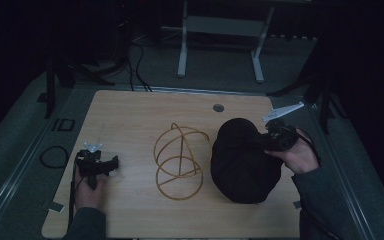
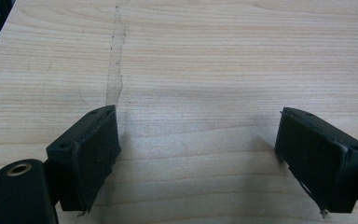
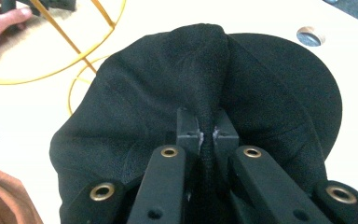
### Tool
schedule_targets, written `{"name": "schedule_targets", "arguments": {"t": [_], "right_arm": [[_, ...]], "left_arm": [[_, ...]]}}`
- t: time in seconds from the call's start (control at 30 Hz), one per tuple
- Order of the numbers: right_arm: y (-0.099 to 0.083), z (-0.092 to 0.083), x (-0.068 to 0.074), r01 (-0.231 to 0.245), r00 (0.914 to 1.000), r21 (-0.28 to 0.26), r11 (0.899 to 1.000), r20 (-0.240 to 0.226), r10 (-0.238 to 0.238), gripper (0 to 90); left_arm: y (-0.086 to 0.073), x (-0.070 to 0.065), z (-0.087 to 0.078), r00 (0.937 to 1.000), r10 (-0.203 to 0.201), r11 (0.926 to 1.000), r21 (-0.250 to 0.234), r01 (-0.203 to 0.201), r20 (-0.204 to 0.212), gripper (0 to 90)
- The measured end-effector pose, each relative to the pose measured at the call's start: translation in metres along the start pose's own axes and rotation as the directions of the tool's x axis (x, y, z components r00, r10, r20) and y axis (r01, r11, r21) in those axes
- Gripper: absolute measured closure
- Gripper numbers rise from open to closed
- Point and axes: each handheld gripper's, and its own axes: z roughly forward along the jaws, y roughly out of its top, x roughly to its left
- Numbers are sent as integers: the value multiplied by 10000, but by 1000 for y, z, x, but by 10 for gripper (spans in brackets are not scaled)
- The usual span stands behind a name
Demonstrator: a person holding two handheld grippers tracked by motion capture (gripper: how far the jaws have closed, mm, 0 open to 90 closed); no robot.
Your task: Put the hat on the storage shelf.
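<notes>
A black fabric hat [image 1: 242, 161] lies on the right half of the wooden table [image 1: 130, 115]. My right gripper [image 1: 267, 141] is shut on a pinched fold of the hat's cloth [image 3: 208, 122], which rises in a ridge between the two jaws. A yellow wire frame [image 1: 180, 161] of crossed hoops stands at the table's middle, just left of the hat. My left gripper [image 1: 111, 165] rests low over the table's left side, open, with bare wood between its pads [image 2: 95, 154].
A round cable hole [image 1: 218, 108] sits near the table's far edge. Metal rails run along both sides of the table. A white desk frame [image 1: 220, 30] stands on the floor beyond. A black cable loop [image 1: 54, 156] lies left of the table.
</notes>
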Motion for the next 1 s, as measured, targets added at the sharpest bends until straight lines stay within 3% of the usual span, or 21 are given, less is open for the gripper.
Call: {"name": "schedule_targets", "arguments": {"t": [0.53, 1.0], "right_arm": [[4, -22, 1, 574, 9983, -463, 9973, -57, -577, 858], [10, -35, 4, 1286, 9911, -833, 9882, -239, -1310, 857]], "left_arm": [[0, 0, 0, 10000, -3, 10000, -21, 3, 1, 133], [0, 0, 0, 10000, -29, 10000, -41, 29, 2, 133]]}}
